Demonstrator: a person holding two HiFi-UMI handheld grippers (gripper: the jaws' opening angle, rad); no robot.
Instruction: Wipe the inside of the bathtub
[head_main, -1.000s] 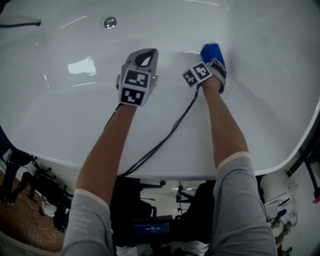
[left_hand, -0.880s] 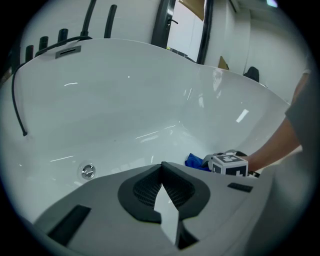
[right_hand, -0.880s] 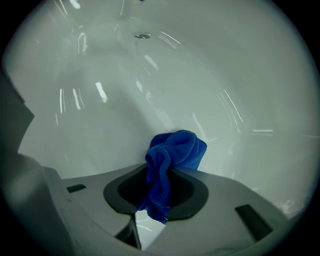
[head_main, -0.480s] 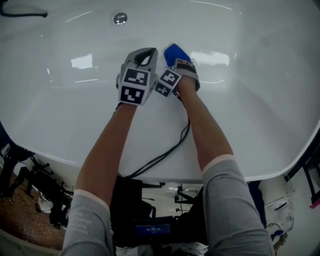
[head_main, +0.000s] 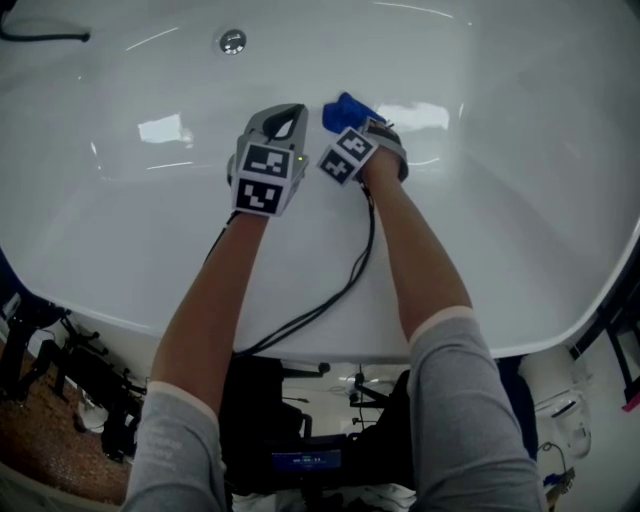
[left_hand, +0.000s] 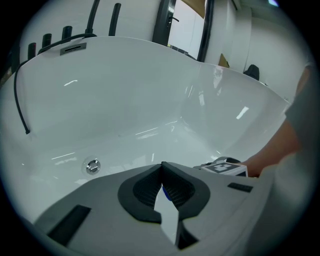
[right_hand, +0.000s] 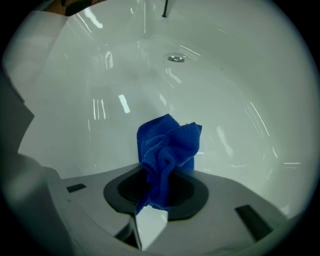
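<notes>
From the head view, steeply down: white bathtub (head_main: 520, 200) across most of the frame, drain (head_main: 232, 41) near the top, black hose (head_main: 45, 38) at the top left corner. Two bare forearms (head_main: 215, 300) reaching in over the near rim. Left gripper (head_main: 291, 110) above the tub floor, tips toward the drain. Right gripper (head_main: 368, 128) just beside it, tilted, with a blue cloth (head_main: 345, 110) bunched at its tip, low against the white inner surface. Black cable (head_main: 340, 290) trailing from between the two grippers back over the rim.

Along the left gripper view: dark pads (left_hand: 145, 187) closed together at the tips, nothing clamped. Only a tiny blue sliver in the gap lower down, too small to identify. Beyond, the curved tub wall, the drain to the left, the black hose hanging down the far side. To the right, the right gripper's marker cube (left_hand: 223, 167), with a forearm behind it.

Along the right gripper view: jaws clamped on the blue cloth. Crumpled folds standing up past the tips, a tail hanging down between the pads. Cloth inside the bathtub, over its glossy floor, well apart from the drain farther up.
</notes>
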